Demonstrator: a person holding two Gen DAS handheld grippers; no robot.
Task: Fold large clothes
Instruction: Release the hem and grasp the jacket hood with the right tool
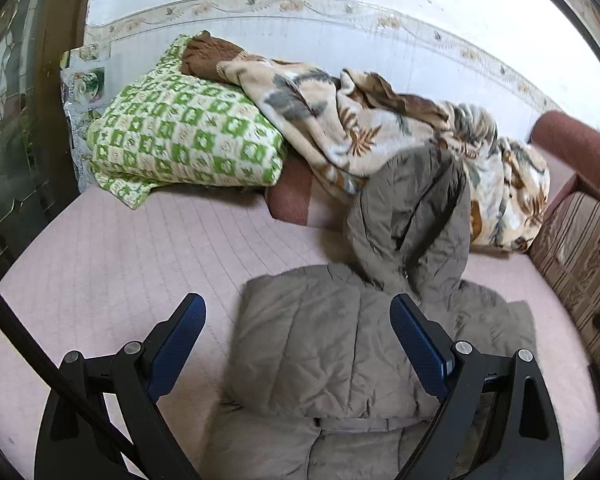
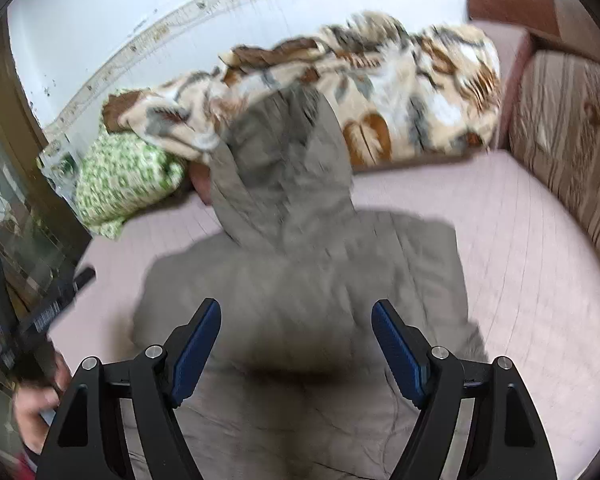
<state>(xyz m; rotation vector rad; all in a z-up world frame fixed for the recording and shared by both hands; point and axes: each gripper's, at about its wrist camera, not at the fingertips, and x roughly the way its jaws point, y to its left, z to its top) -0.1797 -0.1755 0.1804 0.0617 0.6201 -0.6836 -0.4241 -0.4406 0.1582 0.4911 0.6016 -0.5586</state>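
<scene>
Left gripper (image 1: 298,332) fingers spread wide, empty, low centre frame; right gripper (image 2: 296,336) likewise. Grey-brown quilted hooded coat (image 1: 320,352) lies beneath both on pink bed (image 1: 112,248), hood (image 2: 284,184) toward frame top.

jacket (image 1: 324,356) on bed (image 1: 112,264), blanket (image 1: 340,120) behind

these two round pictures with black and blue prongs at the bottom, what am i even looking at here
Each picture comes from a wide-angle camera mounted on a hand-held grasping tool; a person carries one in each hand. The prongs are its two fingers. The left tool and the right tool are both open and hold nothing. Below them a grey padded coat lies on a pink bed cover, its hood leaning up on a leaf-print blanket. A green checked pillow sits to the left. The right view is blurred.
</scene>
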